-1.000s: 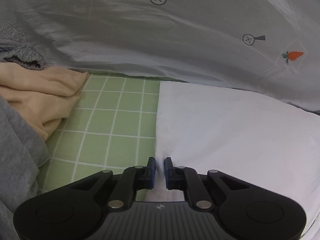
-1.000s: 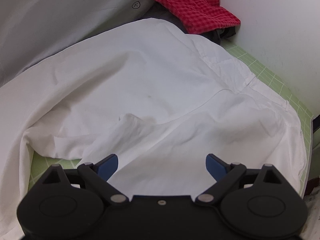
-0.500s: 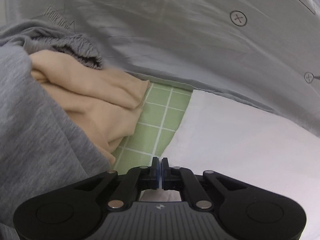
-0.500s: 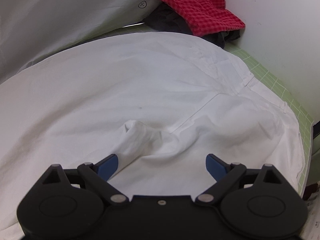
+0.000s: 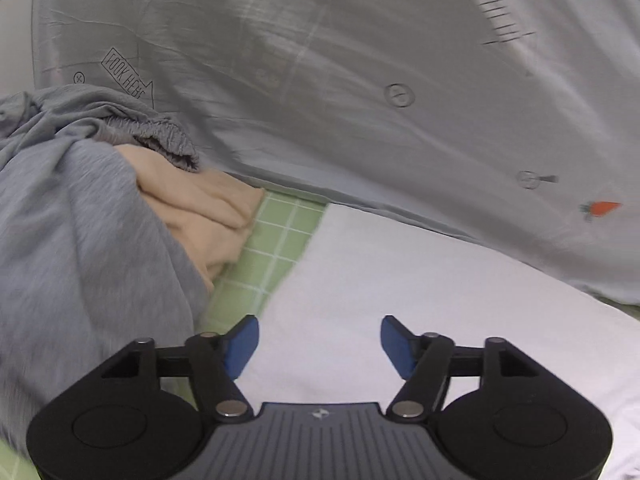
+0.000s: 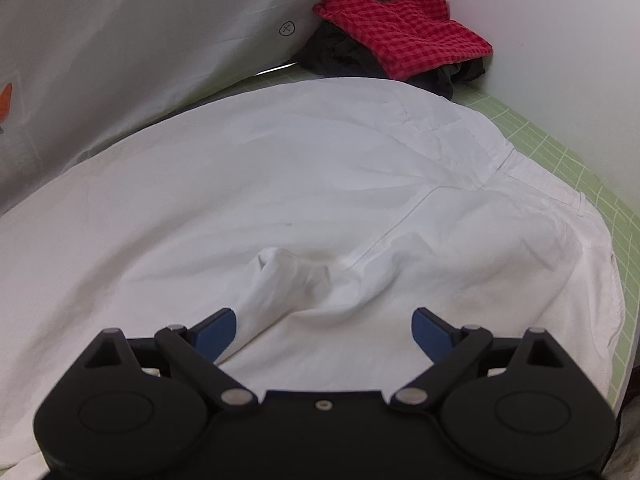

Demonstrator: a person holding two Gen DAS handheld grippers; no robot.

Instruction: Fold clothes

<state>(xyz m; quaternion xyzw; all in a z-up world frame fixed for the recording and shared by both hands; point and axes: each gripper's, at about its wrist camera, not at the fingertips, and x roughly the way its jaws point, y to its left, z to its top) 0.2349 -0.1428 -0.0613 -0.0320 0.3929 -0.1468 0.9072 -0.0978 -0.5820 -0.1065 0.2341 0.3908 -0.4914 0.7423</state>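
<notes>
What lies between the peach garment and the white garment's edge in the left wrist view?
A bare strip of the green checked mat separates the peach garment from the white garment; nothing lies on it in the left wrist view.

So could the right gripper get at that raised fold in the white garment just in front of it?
Probably yes. The right gripper has open jaws with nothing between them, and the raised fold of the white garment lies just ahead of its fingertips, with nothing lying over it.
</notes>
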